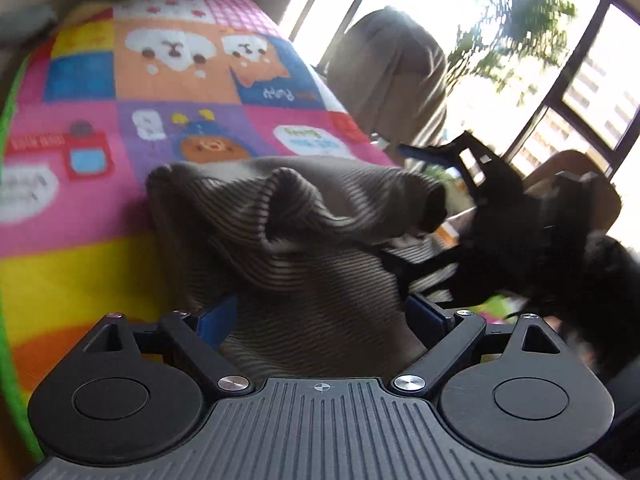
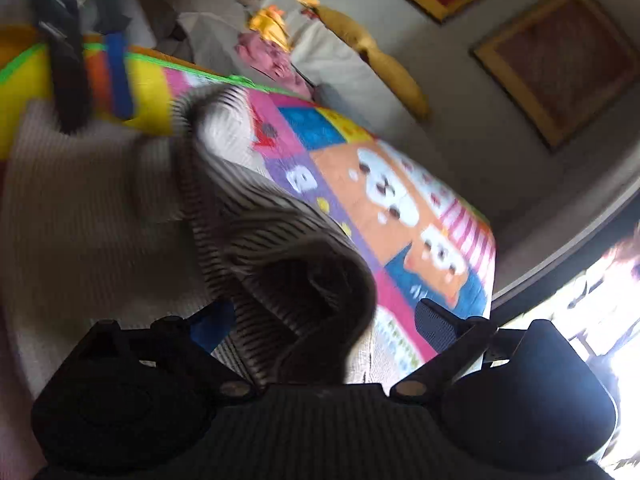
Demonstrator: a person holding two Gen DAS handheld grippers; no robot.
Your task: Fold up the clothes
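Left wrist view: the left gripper (image 1: 320, 316) has its blue-padded fingers (image 1: 218, 318) set wide apart, with the grey-beige ribbed knit garment (image 1: 304, 240) bunched between them. The cloth fills the gap and lies against both pads. Whether the pads actually pinch the fabric cannot be told, since the fingertips are buried in the folds.

The garment is raised in loose, rumpled folds over the brightly coloured patchwork play mat with cartoon puppy faces (image 1: 172, 80). One rolled, tube-like opening of the knit (image 1: 434, 208) points toward the right gripper (image 1: 440, 160), which is seen here from outside as a dark, motion-blurred shape at the garment's far right edge. One of its blue pads stands clear above the cloth. Its grasp cannot be judged from this view.

Right wrist view: the frame is blurred. The right gripper (image 2: 320, 320) also has its fingers spread wide, and a dark, hollow roll of the ribbed garment (image 2: 280, 248) sits between them, close to the body of the tool. Contact at the fingertips is not visible, so hold or release cannot be told. The rest of the garment spreads to the left over the play mat (image 2: 400, 200). The left gripper (image 2: 88, 60) appears at the upper left, above the knit's far edge, blurred.

Background: a beige cushioned sofa (image 2: 344, 60) with yellow cushions lies beyond the mat; bright windows (image 1: 560, 80) lie on the other side.
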